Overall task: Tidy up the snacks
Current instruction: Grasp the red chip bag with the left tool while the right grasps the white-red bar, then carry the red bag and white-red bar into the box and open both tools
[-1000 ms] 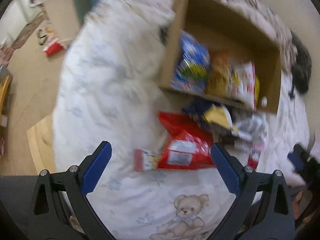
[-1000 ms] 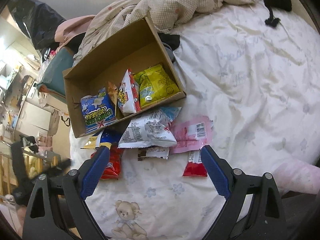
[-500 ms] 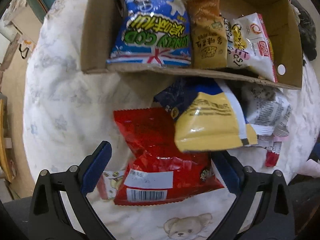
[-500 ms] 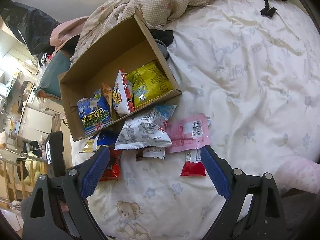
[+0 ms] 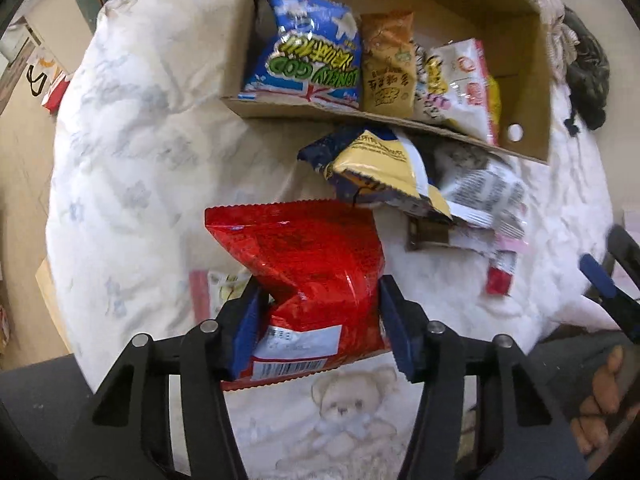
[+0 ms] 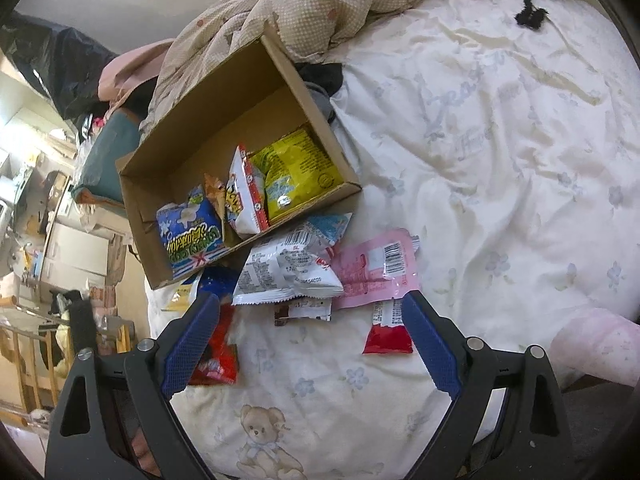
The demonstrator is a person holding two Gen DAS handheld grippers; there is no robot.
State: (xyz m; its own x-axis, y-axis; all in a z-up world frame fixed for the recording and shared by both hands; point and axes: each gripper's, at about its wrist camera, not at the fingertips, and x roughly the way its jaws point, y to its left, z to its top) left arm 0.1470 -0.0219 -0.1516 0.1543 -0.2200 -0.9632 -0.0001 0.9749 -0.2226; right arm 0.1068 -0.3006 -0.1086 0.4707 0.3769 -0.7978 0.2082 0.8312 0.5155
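Two tools: left tool (image 5: 318, 330), spread a second ago, now closing, pinching red snack bag (image 5: 304, 264) on bed (image 5: 140, 128) near cardboard box (image 5: 532, 64); right tool (image 6: 310, 342) unchanged, spread wide, nothing between

We see our right gripper (image 6: 311, 336) open above loose snack packets (image 6: 288, 270) beside a cardboard box (image 6: 344, 184) on the bedsheet (image 6: 500, 160).
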